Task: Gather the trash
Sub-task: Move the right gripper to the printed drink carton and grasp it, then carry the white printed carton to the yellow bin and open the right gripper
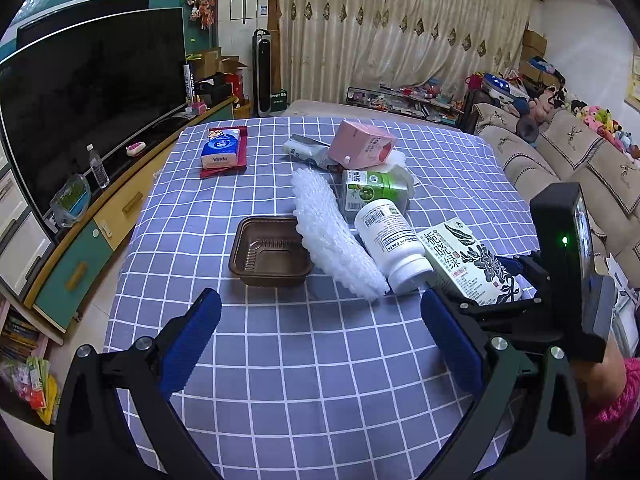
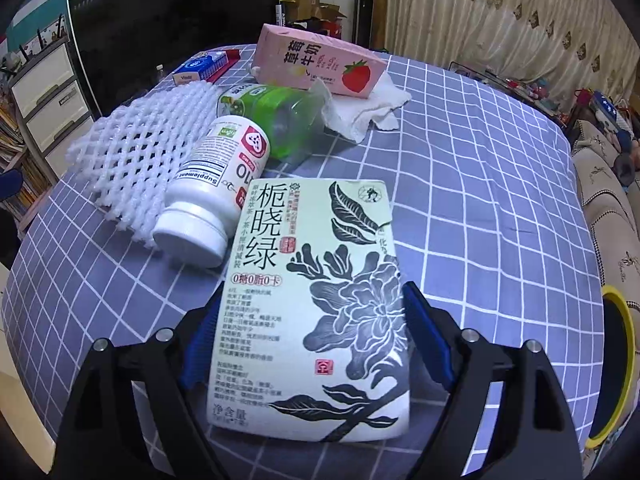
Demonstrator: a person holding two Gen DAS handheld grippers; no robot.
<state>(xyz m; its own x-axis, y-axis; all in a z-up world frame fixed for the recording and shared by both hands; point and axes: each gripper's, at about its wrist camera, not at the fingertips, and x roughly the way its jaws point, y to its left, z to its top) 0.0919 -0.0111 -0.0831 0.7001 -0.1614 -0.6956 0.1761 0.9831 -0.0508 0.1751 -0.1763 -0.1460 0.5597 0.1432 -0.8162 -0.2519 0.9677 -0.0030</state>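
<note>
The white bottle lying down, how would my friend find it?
Look at the blue checked tablecloth and find the trash pile. The white bottle lies on its side between the white foam net and the pale green tea carton. Only it has a round white cap.

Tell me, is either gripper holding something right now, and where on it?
The right gripper clamps the pale green tea carton by its two long sides, near its lower end. The left gripper is open over the checked cloth, holding nothing.
</note>
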